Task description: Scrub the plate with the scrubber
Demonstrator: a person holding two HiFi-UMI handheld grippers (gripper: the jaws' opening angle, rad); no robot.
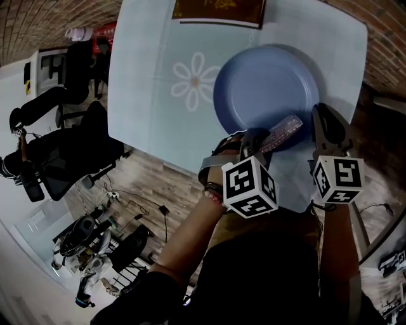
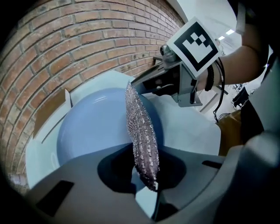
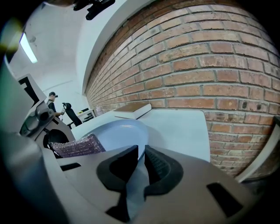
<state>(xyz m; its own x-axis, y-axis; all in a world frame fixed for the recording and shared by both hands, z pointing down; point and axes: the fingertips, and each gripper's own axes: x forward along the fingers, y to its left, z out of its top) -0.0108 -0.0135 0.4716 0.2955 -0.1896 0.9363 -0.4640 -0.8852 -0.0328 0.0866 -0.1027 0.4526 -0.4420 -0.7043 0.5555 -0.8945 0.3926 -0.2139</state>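
The head view looks down on a pale table point(image 1: 146, 82) with a printed white flower point(image 1: 195, 79). On it, right of centre, sits a round blue plate point(image 1: 266, 89), and a brown book point(image 1: 219, 11) lies at the top edge. The left gripper point(image 1: 260, 141) reaches in from below with a flat silvery mesh scrubber point(image 1: 283, 130) over the plate's lower rim. The right gripper point(image 1: 322, 120) sits at the plate's right rim.

The left gripper view gives the grip itself. The left gripper point(image 2: 146, 175) is clamped on the scrubber point(image 2: 142, 131), which stands on edge over the plate point(image 2: 92, 131). Whether the two touch cannot be told.

Only the right gripper view shows that the right gripper point(image 3: 141, 164) pinches the plate's point(image 3: 118, 131) rim. A red brick wall point(image 3: 210, 65) fills the frame's right.
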